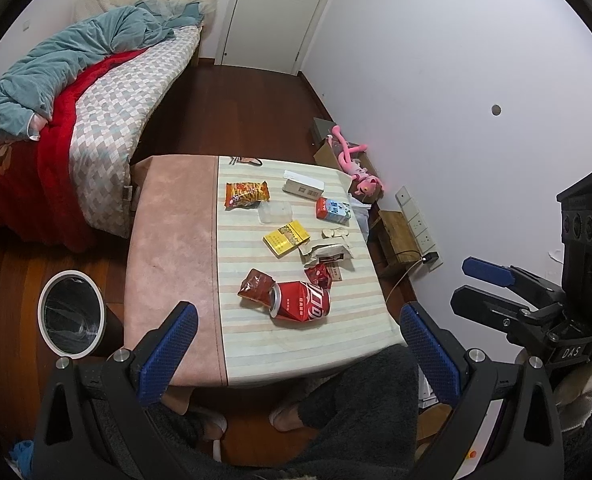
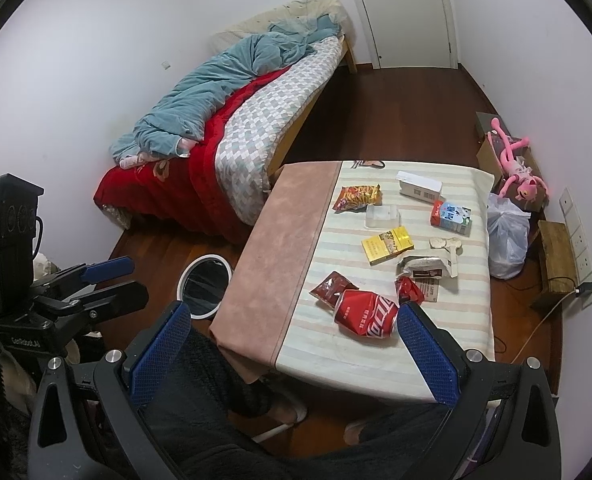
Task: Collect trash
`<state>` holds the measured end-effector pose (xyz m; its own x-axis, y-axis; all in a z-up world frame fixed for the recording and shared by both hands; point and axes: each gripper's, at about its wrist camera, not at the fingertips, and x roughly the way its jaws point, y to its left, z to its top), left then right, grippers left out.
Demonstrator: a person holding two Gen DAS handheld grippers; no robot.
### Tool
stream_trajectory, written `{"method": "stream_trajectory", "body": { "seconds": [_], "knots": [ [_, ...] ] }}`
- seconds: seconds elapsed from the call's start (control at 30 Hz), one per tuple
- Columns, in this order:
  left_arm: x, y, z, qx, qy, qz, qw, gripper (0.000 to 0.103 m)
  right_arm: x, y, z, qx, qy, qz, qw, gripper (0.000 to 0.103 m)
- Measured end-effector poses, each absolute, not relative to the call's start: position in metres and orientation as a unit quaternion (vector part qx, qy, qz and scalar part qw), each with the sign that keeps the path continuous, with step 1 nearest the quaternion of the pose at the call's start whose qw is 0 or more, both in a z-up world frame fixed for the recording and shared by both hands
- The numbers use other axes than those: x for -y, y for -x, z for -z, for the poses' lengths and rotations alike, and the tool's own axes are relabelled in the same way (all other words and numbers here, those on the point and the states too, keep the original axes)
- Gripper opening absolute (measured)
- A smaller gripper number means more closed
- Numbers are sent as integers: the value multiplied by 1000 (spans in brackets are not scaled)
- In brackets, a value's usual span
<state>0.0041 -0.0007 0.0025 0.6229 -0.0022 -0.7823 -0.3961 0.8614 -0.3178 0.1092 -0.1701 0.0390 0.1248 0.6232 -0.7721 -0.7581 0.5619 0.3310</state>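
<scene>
Both the left gripper [image 1: 296, 354] and the right gripper [image 2: 292, 354] hover off the counter's [image 1: 168, 240] near edge, jaws apart, holding nothing. A crushed red can [image 1: 300, 306] lies near that edge among wrappers; the bin [image 1: 71, 314] stands on the floor beside the counter's left edge.

Glossy crushed metal can [image 1: 300, 306], shiny foil snack wrapper [image 1: 247, 195], matt striped tablecloth [image 1: 335, 340], polished wood floor [image 1: 232, 112]

Red crushed can [image 1: 300, 306], yellow box [image 1: 286, 238], pink-and-cream striped tablecloth [image 1: 355, 320] (plain dusty pink on the left), teal duvet [image 1: 76, 52], white-rimmed bin [image 1: 71, 314]
</scene>
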Motion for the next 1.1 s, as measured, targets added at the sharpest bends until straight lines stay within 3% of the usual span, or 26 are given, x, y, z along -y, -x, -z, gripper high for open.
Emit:
{"method": "stream_trajectory", "body": {
  "seconds": [1.1],
  "knots": [
    [-2, -4, -2, -418, 237, -108, 870, 103, 169, -112, -38, -474, 72, -460, 747, 103]
  ]
}}
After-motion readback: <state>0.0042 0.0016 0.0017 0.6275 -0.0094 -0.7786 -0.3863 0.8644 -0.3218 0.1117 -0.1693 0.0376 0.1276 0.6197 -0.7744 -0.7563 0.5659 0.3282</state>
